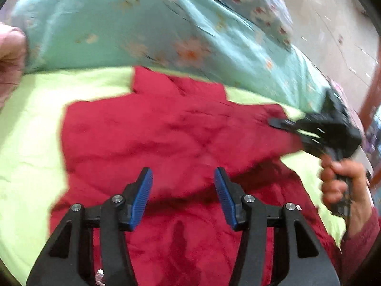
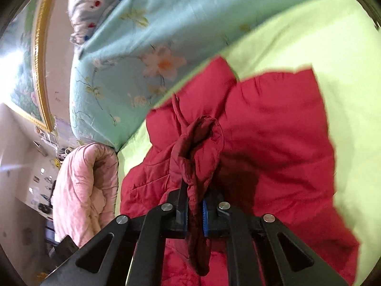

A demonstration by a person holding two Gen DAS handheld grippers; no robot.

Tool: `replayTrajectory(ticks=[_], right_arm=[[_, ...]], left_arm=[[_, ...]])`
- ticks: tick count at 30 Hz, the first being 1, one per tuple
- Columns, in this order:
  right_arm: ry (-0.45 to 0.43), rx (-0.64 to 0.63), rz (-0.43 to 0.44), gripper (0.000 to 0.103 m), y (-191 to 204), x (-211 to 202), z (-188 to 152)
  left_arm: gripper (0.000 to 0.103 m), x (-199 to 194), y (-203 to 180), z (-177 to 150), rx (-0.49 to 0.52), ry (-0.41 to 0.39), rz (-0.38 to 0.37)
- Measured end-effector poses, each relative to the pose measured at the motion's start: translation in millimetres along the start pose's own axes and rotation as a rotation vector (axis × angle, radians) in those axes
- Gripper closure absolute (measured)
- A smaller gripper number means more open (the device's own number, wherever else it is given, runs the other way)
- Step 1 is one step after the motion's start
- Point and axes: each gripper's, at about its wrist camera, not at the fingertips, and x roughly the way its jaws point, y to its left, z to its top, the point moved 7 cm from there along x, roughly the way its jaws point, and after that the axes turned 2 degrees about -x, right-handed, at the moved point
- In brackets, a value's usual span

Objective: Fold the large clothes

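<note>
A red padded jacket [image 1: 166,131] is spread on the lime-green bed [image 1: 31,143], short of the turquoise quilt [image 1: 107,31] heaped along its far edge. The left tongs [image 1: 183,188] are held partly open above it, with nothing between the blue pads. The right tongs [image 2: 195,211] are clamped on a bunched fold of the jacket.

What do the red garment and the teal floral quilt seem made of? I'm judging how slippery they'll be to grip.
The red garment looks like a padded, quilted jacket with a thin woven shell, probably nylon or polyester: stitched panels, puffy creases, slight sheen. The cuff clamped in the right gripper bunches thinly. The teal floral quilt looks like matte printed cotton over soft filling, though blur leaves that uncertain.
</note>
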Motion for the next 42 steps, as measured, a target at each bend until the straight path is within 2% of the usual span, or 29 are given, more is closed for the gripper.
replayTrajectory(ticks=[3, 6, 8, 11, 19, 22, 23, 24, 27, 29, 31, 33, 37, 38, 42], right_arm=[[-0.047, -0.038, 0.002, 0.096, 6, -22, 10], [-0.073, -0.082, -0.008, 0.096, 5, -37, 13], [-0.069, -0.099, -0.042, 0.096, -3, -37, 10], [-0.064, -0.121, -0.15, 0.097, -23, -29, 3], [-0.037, -0.118, -0.223, 0.095, -60, -5, -11], [-0.04, -0.142, -0.262, 0.086, -63, -4, -12], [-0.043, -0.139, -0.283, 0.077, -63, -7, -12], [-0.051, -0.132, -0.303, 0.072, -63, -11, -12], [-0.161, -0.146, -0.378, 0.071, -49, -42, -5], [-0.211, -0.22, -0.353, 0.07, -27, -53, -5], [-0.167, -0.303, -0.331, 0.07, -7, -44, -10], [-0.106, -0.354, -0.347, 0.071, -3, -27, -18], [0.035, -0.39, -0.513, 0.072, -37, 12, -31], [0.061, -0.382, -0.523, 0.075, -48, 19, -35], [0.06, -0.354, -0.513, 0.076, -64, 24, -33]], left_arm=[[0.051, 14, 25, 12, -0.038, 0.003, 0.057], [0.051, 29, 42, 14, -0.066, 0.025, 0.07], [0.051, 42, 51, 12, -0.07, 0.047, 0.088], [0.051, 58, 58, 7, -0.067, 0.076, 0.1], [0.051, 68, 59, 2, -0.028, 0.09, 0.113], [0.051, 71, 59, 1, -0.019, 0.096, 0.128], [0.051, 71, 59, 1, -0.013, 0.097, 0.135], [0.051, 72, 59, 1, -0.01, 0.096, 0.137], [0.051, 72, 59, 0, -0.003, 0.096, 0.142], [0.051, 72, 60, 0, -0.005, 0.096, 0.143], [0.051, 73, 60, -1, -0.002, 0.098, 0.148], [0.051, 74, 60, -2, 0.002, 0.101, 0.156], [0.049, 77, 62, -3, 0.003, 0.107, 0.168], [0.049, 78, 63, -4, 0.003, 0.109, 0.168], [0.048, 82, 64, -7, 0.011, 0.121, 0.169]])
